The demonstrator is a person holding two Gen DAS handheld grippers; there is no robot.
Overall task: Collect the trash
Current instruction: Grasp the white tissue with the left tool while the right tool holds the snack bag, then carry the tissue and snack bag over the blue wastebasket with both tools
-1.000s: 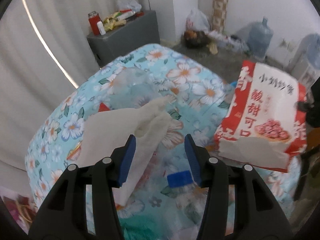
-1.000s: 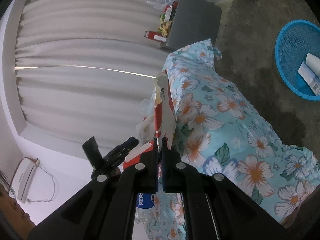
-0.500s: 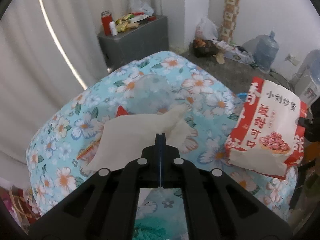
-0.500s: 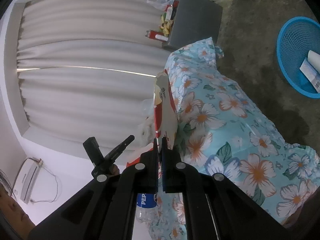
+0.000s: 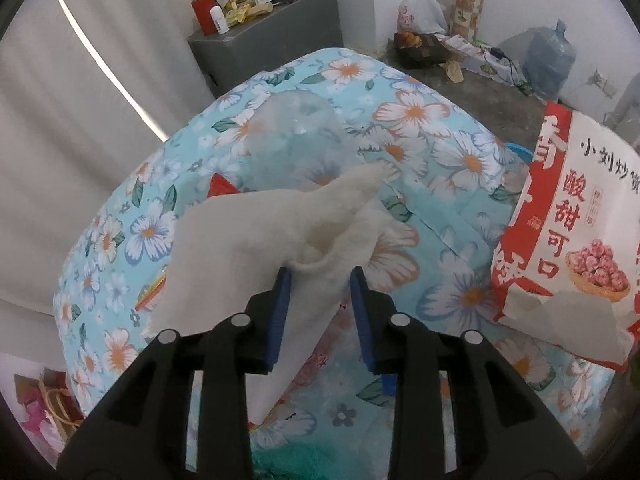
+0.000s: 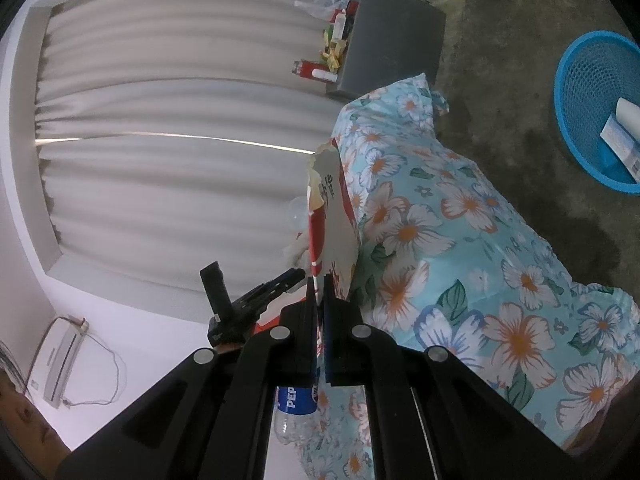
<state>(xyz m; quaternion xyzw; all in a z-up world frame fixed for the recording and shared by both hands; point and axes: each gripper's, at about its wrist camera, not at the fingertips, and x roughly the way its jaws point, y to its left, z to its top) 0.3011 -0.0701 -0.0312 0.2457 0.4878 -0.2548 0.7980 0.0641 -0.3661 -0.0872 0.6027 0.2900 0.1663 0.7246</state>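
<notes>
Left wrist view: my left tongs [image 5: 320,280] are opening astride the crumpled white tissue [image 5: 256,248], its long axis running up-right, while my right tongs [image 6: 318,286] are pinching the red-and-white snack bag [image 5: 576,232].

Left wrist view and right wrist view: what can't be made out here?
- Left wrist view: whether the left gripper, jaws just opening, pinches the white paper tissue between them; the fold hides the contact.
- Left wrist view: the right gripper, off frame behind the red-and-white snack bag.
- Right wrist view: the bag's print, seen edge-on.
- Right wrist view: the blue mesh basket's contents, cut off by the edge.
</notes>
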